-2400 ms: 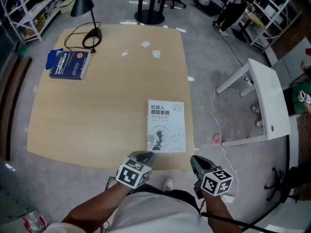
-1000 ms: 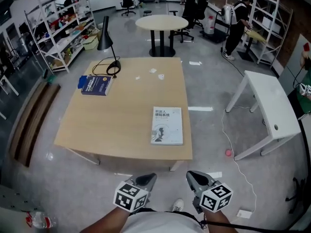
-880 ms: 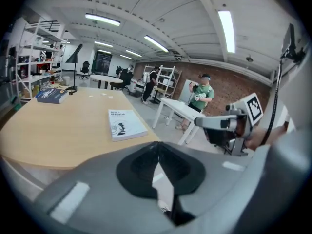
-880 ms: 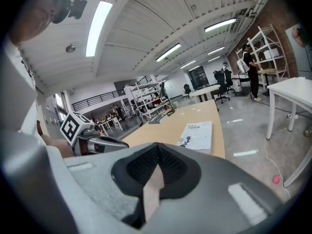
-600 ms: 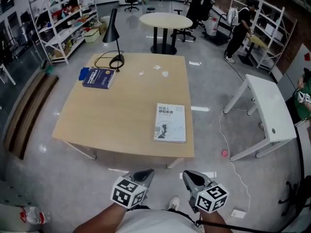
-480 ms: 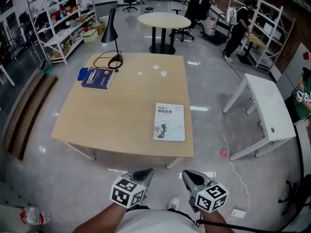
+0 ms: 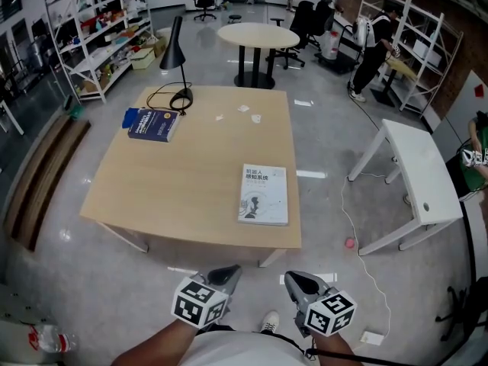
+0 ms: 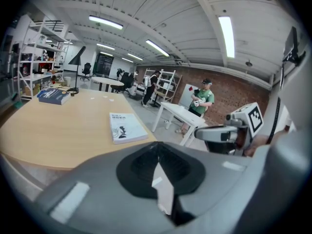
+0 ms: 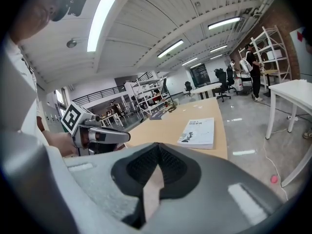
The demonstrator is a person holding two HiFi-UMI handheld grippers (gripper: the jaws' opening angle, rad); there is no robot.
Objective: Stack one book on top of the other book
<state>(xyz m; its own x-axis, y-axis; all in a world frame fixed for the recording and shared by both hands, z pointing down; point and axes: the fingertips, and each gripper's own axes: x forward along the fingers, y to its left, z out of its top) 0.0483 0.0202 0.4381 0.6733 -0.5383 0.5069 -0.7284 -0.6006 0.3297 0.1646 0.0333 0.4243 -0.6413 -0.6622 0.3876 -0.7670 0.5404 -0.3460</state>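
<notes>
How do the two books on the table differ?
The blue book has a dark cover; the white book is pale. The blue book lies far left beside the lamp; the white book near the right front edge. The blue book looks thicker than the white book. Both lie flat, closed, on the table.

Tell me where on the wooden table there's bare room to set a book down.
The widest bare stretch of the table lies between the blue book at the far left and the white book by the near right edge. Crowded: the far left corner, with the lamp beside the blue book.
</notes>
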